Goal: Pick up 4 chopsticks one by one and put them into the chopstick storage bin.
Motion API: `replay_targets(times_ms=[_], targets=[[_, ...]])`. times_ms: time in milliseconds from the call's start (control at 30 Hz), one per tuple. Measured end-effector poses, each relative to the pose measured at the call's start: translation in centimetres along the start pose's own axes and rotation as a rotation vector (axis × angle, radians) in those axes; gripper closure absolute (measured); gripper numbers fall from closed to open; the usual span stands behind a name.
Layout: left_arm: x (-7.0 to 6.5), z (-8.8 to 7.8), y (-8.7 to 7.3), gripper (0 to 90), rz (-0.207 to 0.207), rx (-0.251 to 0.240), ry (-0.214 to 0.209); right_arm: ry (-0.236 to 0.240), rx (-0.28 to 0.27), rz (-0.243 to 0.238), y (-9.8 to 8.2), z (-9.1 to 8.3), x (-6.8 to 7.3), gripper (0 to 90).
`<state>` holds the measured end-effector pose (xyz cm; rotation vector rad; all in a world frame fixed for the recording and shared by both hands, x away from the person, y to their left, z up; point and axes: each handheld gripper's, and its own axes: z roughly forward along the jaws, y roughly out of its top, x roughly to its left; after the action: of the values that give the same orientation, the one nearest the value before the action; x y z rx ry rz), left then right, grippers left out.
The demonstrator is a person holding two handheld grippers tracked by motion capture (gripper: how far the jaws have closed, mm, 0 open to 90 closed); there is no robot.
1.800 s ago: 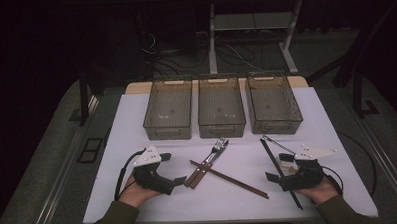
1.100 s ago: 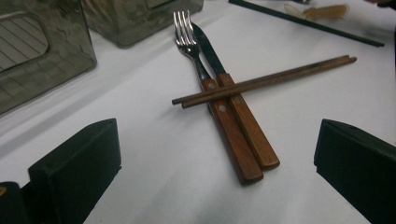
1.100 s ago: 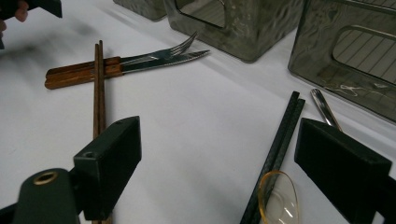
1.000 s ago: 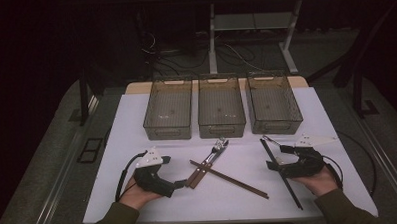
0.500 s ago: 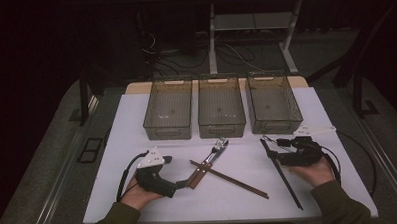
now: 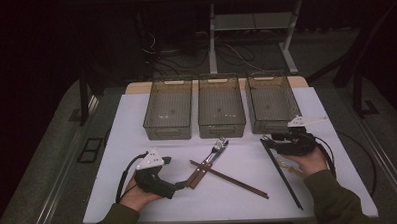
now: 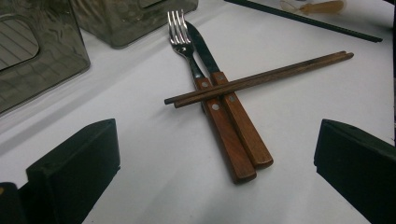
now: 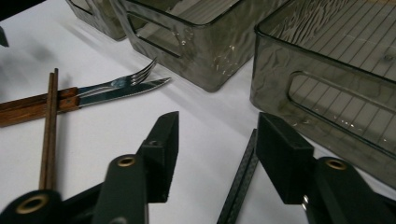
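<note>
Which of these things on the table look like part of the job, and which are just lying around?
Likely part of the job:
fork
knife
brown chopsticks
black chopsticks, between the open right gripper jaws
three empty bins
left gripper, open

Just there:
white mat
cables on the floor

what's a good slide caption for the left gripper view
Open left gripper facing a wood-handled fork and knife lying side by side, with brown chopsticks laid across them.
</note>
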<state>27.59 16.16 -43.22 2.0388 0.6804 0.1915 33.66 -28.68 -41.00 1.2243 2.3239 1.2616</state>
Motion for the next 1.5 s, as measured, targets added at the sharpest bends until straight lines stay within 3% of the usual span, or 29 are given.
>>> replay_targets(times_ms=[200, 367, 500, 900, 1500], targets=[[0.1, 0.1, 0.1, 0.0, -0.002, -0.005, -0.002, -0.012, 0.005, 0.007, 0.4, 0.3, -0.6, 64.8], [0.0, 0.0, 0.1, 0.0, 0.002, -0.004, -0.001, -0.031, 0.04, 0.031, 0.5, 1.3, -1.7, 81.8], [0.1, 0.0, 0.1, 0.0, 0.001, -0.008, -0.001, -0.03, 0.071, 0.036, 0.5, 2.2, -2.3, 89.4], [0.0, 0.1, 0.1, 0.0, 0.006, -0.003, -0.005, -0.066, 0.157, 0.036, 0.1, 4.2, -3.0, 89.8], [-0.1, 0.2, 0.1, 0.0, 0.01, 0.003, -0.008, -0.073, 0.188, 0.05, -0.3, 4.5, -3.1, 89.8]])
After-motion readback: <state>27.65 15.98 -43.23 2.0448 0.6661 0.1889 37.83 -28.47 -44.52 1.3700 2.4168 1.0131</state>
